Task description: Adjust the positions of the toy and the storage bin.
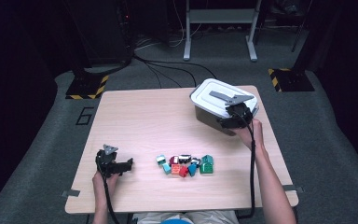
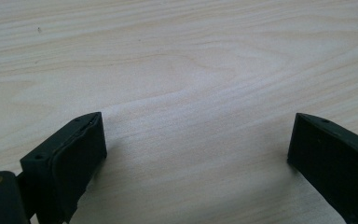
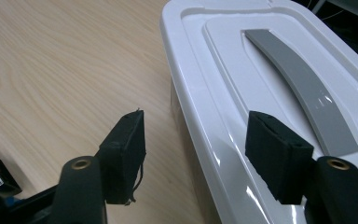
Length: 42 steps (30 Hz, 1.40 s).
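We're at the lid-grabbing step; right gripper sits half open astride the rim of the box at the table's far right, not pinching yet; next we squeeze; left gripper idles wide open

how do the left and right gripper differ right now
The left gripper sits low over bare table, jaws wide with nothing between them; the right gripper is at the white box, jaws narrower, straddling its lid's edge. Both are hand-held with black jaws.

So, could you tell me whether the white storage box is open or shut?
Shut: the white lid sits flat on the box, grey handle on top.
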Available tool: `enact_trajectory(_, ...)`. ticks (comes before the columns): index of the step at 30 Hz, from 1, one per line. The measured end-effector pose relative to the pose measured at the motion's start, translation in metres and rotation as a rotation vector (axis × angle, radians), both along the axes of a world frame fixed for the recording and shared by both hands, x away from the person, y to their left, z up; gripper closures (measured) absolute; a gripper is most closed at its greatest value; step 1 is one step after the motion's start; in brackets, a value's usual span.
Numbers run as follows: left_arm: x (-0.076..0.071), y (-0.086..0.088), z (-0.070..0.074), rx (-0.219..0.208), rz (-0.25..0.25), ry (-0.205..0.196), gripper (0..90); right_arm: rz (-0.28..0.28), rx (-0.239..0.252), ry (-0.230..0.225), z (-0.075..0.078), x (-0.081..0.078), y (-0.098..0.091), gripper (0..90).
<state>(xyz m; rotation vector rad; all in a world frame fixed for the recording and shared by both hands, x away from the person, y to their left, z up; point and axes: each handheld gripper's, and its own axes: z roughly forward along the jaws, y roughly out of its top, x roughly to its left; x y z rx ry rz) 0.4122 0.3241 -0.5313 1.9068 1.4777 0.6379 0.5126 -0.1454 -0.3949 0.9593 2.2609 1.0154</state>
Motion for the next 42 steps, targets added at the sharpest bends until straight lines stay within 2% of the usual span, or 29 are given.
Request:
enact_trajectory(2,0.000,0.000,0.000,0.001,-0.001,-0.001,3.9,0.010,-0.021,0.002,-0.001,0.005,0.005,41.4)
enact_trajectory(10,0.000,0.000,0.000,-0.001,-0.001,0.000,4.0,-0.001,-0.054,0.010,-0.006,0.015,0.015,46.9)
enact_trajectory(14,0.000,0.000,0.000,-0.001,0.000,0.000,4.0,-0.030,-0.079,-0.005,-0.008,0.019,0.018,47.3)
enact_trajectory(15,0.000,0.000,0.000,-0.001,0.000,0.000,4.0,-0.050,-0.125,-0.023,-0.009,0.019,0.022,46.6)
enact_trajectory(18,0.000,0.000,0.000,-0.001,0.000,0.000,4.0,-0.051,-0.137,-0.038,-0.010,0.020,0.023,50.7)
enact_trajectory(19,0.000,0.000,0.000,-0.001,0.000,0.000,4.0,-0.056,-0.118,-0.045,-0.010,0.020,0.023,57.0)
enact_trajectory(20,0.000,0.000,0.000,-0.001,0.000,0.000,4.0,-0.056,-0.118,-0.045,-0.010,0.020,0.023,57.0)
enact_trajectory(21,0.000,0.000,0.000,-0.001,0.000,0.000,4.0,-0.040,-0.085,-0.050,-0.010,0.019,0.022,62.8)
enact_trajectory(22,0.000,0.000,0.000,-0.001,0.000,0.000,4.0,-0.032,-0.079,-0.061,-0.010,0.019,0.022,66.9)
enact_trajectory(26,0.000,0.000,0.000,-0.001,0.000,0.000,4.0,-0.014,-0.084,-0.065,-0.011,0.016,0.024,69.3)
enact_trajectory(28,0.000,0.000,0.000,-0.001,0.000,-0.001,3.9,0.004,-0.056,-0.052,-0.010,0.016,0.021,70.1)
enact_trajectory(34,0.000,0.000,0.000,0.000,-0.001,-0.001,3.9,0.010,-0.035,-0.049,-0.009,0.017,0.020,71.1)
enact_trajectory(35,0.000,0.000,0.000,0.000,-0.001,-0.001,3.9,0.016,-0.011,-0.035,-0.008,0.017,0.021,71.8)
enact_trajectory(41,0.000,0.000,0.000,-0.001,-0.001,-0.001,3.9,0.026,-0.009,-0.025,-0.007,0.015,0.023,72.2)
enact_trajectory(42,0.000,0.000,0.000,0.000,-0.001,-0.001,4.0,0.023,0.004,-0.014,-0.007,0.014,0.022,72.3)
